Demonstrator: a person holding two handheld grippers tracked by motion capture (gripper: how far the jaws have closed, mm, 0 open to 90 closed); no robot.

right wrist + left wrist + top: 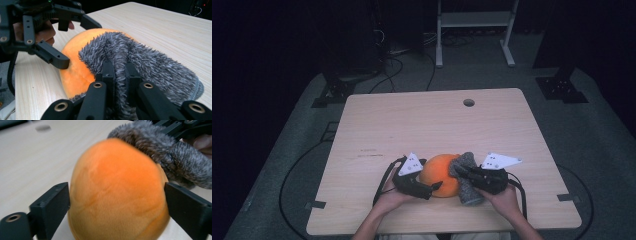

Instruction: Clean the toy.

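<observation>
My left gripper (436, 186) jaws stand released either side of the orange plush ball (440, 174) at the desk (412, 125) near edge, pads just beside its flanks, no squeeze that I can see. Right gripper (463, 171) jaws clenched on the grey fuzzy sock (464, 176), which drapes over the ball's right side, long axis running near-to-far. Ball lies dead ahead of my left jaws.

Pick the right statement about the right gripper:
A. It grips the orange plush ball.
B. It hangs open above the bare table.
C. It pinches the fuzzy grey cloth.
C: in the right gripper view, the right gripper has its jaws closed on a fold of the fuzzy grey cloth.
</observation>
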